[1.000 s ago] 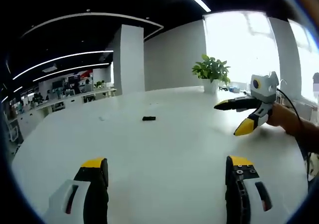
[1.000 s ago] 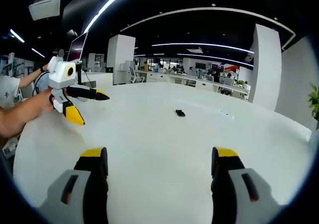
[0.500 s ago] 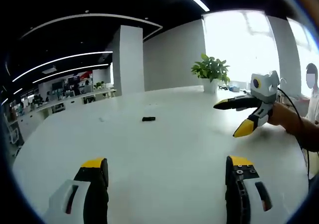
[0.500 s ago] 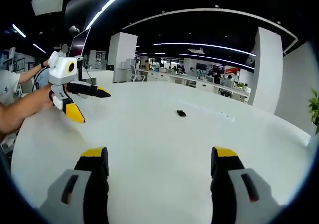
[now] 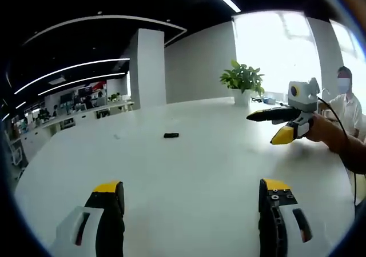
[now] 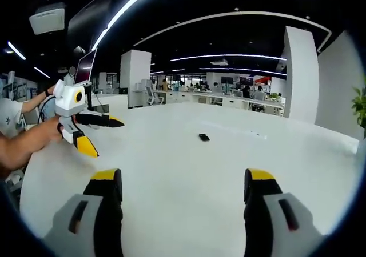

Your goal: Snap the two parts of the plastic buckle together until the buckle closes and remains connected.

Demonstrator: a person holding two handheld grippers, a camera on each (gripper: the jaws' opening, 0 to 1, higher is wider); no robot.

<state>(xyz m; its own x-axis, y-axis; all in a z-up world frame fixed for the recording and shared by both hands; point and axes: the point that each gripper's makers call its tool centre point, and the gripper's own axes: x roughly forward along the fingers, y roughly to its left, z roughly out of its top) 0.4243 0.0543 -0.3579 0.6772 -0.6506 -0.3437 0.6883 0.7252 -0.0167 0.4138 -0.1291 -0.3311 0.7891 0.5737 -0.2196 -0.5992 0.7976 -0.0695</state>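
The wide white oval surface (image 5: 189,171) carries a small black plastic buckle (image 5: 171,135) far out near its middle, lying alone. A green potted plant (image 5: 243,83) stands at the far edge. The left claw (image 5: 191,197) and the right claw (image 6: 178,183) both hover above the surface with jaws spread wide, holding nothing, well apart from the buckle (image 6: 203,137).
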